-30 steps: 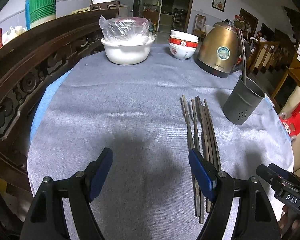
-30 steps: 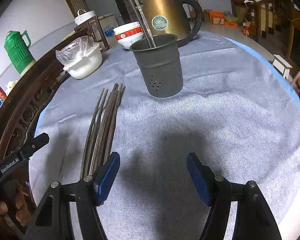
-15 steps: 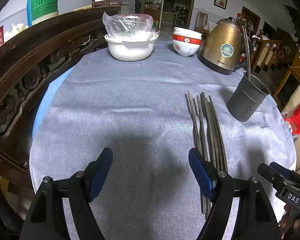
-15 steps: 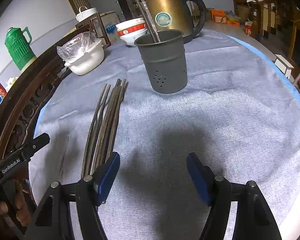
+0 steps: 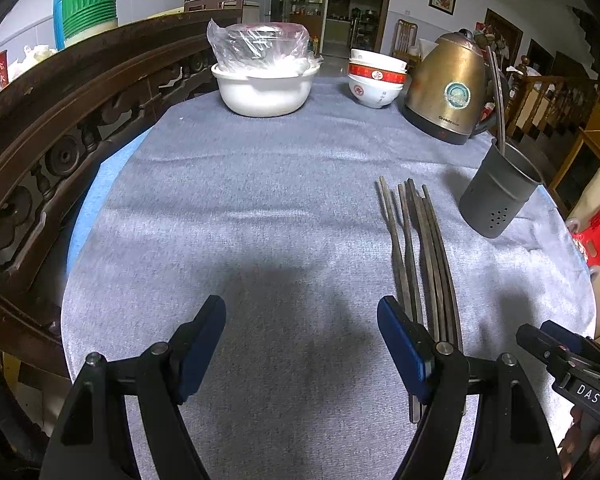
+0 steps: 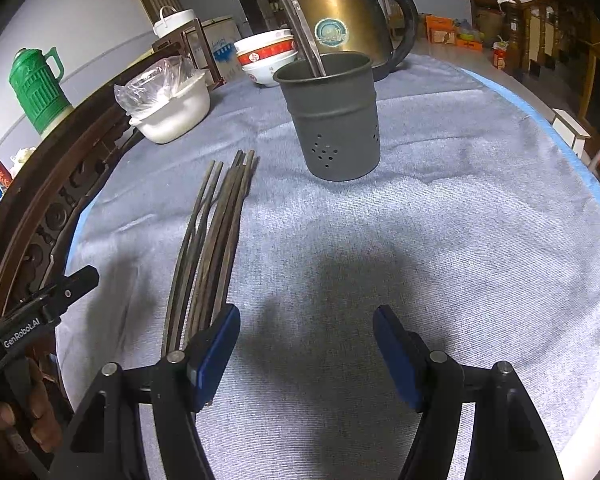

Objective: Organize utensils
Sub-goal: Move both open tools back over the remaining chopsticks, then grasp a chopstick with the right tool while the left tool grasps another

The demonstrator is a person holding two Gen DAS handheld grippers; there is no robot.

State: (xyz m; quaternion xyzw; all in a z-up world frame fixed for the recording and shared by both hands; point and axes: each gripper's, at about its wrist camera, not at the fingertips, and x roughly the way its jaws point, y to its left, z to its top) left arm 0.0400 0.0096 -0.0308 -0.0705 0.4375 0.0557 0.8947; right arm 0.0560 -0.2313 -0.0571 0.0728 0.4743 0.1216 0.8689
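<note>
- Broadly, the round table [image 5: 260, 208] under its grey cloth keeps its kitchen clutter along the far edge, which leaves the near half free for sorting.
- At far left stands a white basin [image 5: 266, 90] covered in clear plastic, likely to protect its contents; it plays no visible part in the sorting.
- Right of it sits a stack of bowls [image 5: 376, 80], then a brass-coloured kettle [image 5: 446, 92], both well apart from the working area.
- Near the middle, the left gripper [image 5: 302, 340] hangs over bare cloth with its jaws spread wide and nothing between them; its right-hand pad lies just beside the near ends of the utensils, though I cannot tell if it touches them.
- Just right of that, the loose chopsticks [image 5: 418, 240] lie flat in a rough bundle, running from near to far, which I judge to be the pile waiting to be picked up.
- Further right and farther back stands the grey holder [image 6: 332, 120], upright, with a couple of sticks already leaning inside, so it reads as the destination.
- At near right, the right gripper [image 6: 306, 344] is likewise released and empty, with the bundle to the left of its left pad and bare cloth beneath the gap.
- By my reading, both tools are poised before a pick and neither has committed to a stick.
</note>
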